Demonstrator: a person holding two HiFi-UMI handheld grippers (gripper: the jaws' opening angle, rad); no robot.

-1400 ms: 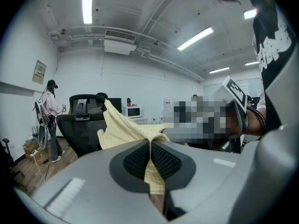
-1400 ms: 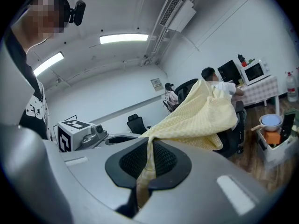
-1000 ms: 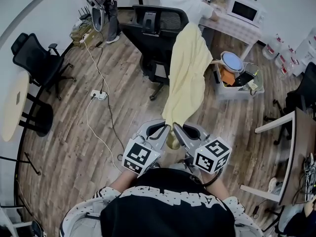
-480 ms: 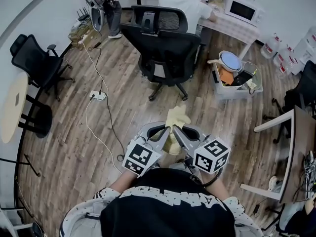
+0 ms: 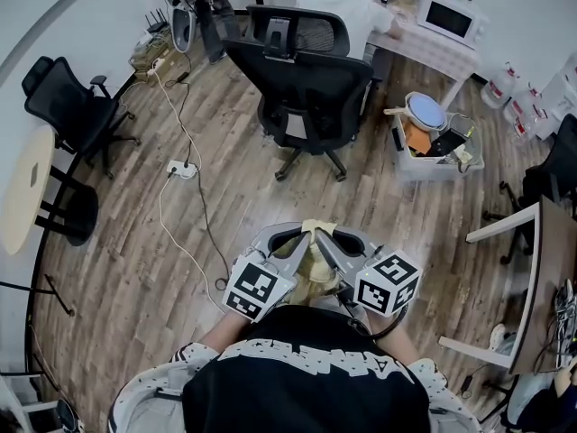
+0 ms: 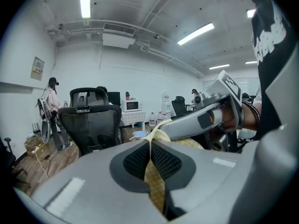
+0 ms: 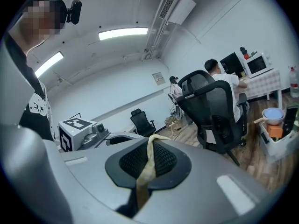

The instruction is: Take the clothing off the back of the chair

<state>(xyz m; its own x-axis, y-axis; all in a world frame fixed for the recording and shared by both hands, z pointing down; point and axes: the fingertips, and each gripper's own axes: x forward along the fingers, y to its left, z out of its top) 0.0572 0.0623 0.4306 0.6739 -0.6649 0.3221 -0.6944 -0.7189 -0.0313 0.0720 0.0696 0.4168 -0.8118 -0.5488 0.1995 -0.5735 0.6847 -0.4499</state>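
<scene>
The pale yellow garment (image 5: pixel 315 258) hangs bunched between my two grippers, close to my chest. My left gripper (image 5: pixel 305 234) is shut on a fold of the yellow garment (image 6: pixel 154 176), which is pinched between its black pads. My right gripper (image 5: pixel 321 234) is shut on another fold of the yellow garment (image 7: pixel 145 164). The two grippers meet tip to tip. The black office chair (image 5: pixel 311 88) stands ahead of me with its back bare; the black office chair (image 6: pixel 88 125) also shows in the left gripper view, and the black office chair (image 7: pixel 212 108) in the right gripper view.
A person in white (image 5: pixel 338 3) sits at a desk with a microwave (image 5: pixel 446 16) behind the chair. A plastic bin of items (image 5: pixel 433 142) stands right of it. A second black chair (image 5: pixel 72 106), a power strip with cable (image 5: pixel 180 170) and a round table (image 5: pixel 22 192) are at left.
The garment, draped over the chair back a second ago, has come off the chair and gathered into a bunch between my grippers. The grippers have stayed in place.
</scene>
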